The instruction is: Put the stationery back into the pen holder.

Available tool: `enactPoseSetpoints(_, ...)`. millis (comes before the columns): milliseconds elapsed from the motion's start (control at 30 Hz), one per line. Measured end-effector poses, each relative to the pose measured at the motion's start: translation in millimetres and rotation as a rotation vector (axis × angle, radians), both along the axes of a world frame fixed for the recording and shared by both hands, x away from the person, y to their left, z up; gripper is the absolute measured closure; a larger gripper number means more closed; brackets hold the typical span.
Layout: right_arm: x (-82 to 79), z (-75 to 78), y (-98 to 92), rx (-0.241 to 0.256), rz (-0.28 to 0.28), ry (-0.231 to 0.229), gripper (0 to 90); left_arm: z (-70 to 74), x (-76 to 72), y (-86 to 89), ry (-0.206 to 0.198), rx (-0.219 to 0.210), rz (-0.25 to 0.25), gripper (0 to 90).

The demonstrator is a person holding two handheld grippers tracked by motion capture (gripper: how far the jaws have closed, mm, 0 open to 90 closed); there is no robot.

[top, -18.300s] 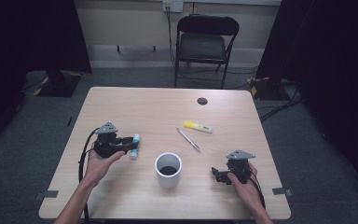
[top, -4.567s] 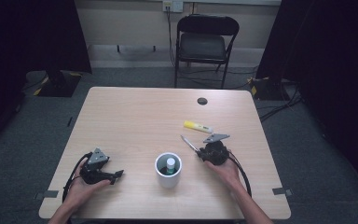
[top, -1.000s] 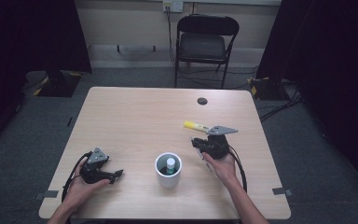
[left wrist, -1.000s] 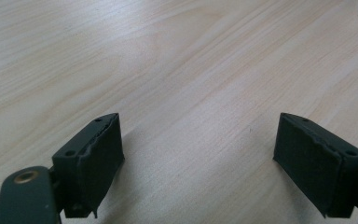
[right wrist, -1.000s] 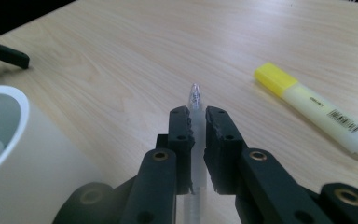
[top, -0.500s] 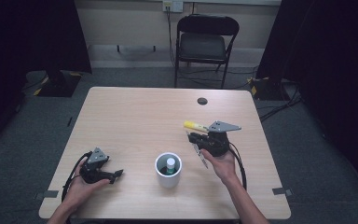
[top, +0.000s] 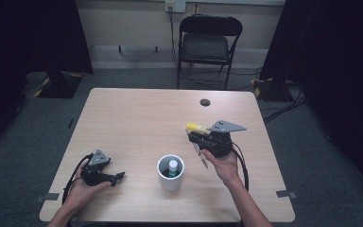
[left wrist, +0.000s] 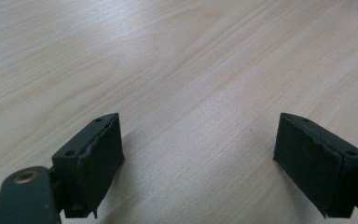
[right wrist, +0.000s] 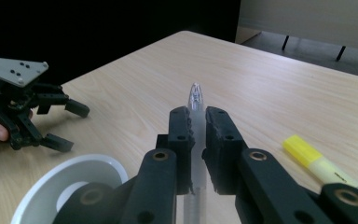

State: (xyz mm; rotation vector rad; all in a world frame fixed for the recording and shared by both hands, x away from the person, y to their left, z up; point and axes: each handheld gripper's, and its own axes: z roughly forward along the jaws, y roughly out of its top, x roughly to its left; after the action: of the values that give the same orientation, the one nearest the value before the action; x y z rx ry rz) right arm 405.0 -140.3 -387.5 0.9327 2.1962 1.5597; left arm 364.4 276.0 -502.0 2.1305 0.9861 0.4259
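**On the table: pen clamped in your right gripper, beside the cup**

On the pale wooden table [top: 137, 118], the largest thing you have in reach is the white cup [top: 170, 172], standing upright near your edge, roughly midway between your two hands. A small white-capped bottle [top: 173, 166] stands inside it. In the right gripper view the cup's rim [right wrist: 60, 186] shows at the lower left, just below and beside the jaws.

Your right gripper [top: 194, 139] is held off the table just right of and beyond the cup, its grey plate on top. Its jaws are closed on a clear pen [right wrist: 194, 121]: the right gripper view shows the barrel pinched between the two black pads, the tip pointing away from you past the pad ends, the rest running back down between the jaws. In the high view the pen [top: 200, 156] slants down from the gripper toward your hand.

Your left gripper [top: 118, 177] rests low at the table's near left, well apart from the cup. Its jaws are spread wide with nothing between them; the left gripper view shows bare wood between the two pads.

The yellow highlighter [top: 194, 126] lies on the table just beyond your right gripper; in the right gripper view it [right wrist: 317, 163] lies right of the jaws.
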Motion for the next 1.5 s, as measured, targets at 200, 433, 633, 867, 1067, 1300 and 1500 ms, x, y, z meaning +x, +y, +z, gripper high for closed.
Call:
enactPoseSetpoints(200,-1.4,8.4,3.0,0.026,0.018,-0.003,80.7,0.0,0.0,0.0,0.0,0.0,0.0,14.9)
enactPoseSetpoints(433,-6.0,20.8,11.9,0.048,0.044,-0.025,80.7,0.0,0.0,0.0,0.0,0.0,0.0,14.9)
enactPoseSetpoints(633,-4.6,31.4,21.8,0.06,0.072,-0.037,80.7,0.0,0.1,0.2,0.001,0.0,-0.002,14.9)
enactPoseSetpoints(867,-5.0,35.4,33.5,0.08,0.092,-0.046,80.6,0.1,0.1,0.2,0.001,0.0,-0.002,14.9)
enactPoseSetpoints(1067,-9.3,43.5,42.9,0.093,0.122,-0.056,80.6,0.0,0.5,0.3,0.0,0.0,-0.004,14.8)
enactPoseSetpoints(1300,-11.8,44.8,66.3,0.093,0.171,-0.062,80.6,0.0,0.5,0.3,0.0,0.0,-0.005,14.8)
enactPoseSetpoints(1500,-13.3,43.4,83.0,0.094,0.204,-0.057,80.6,0.1,0.5,0.5,0.001,0.001,-0.006,14.8)
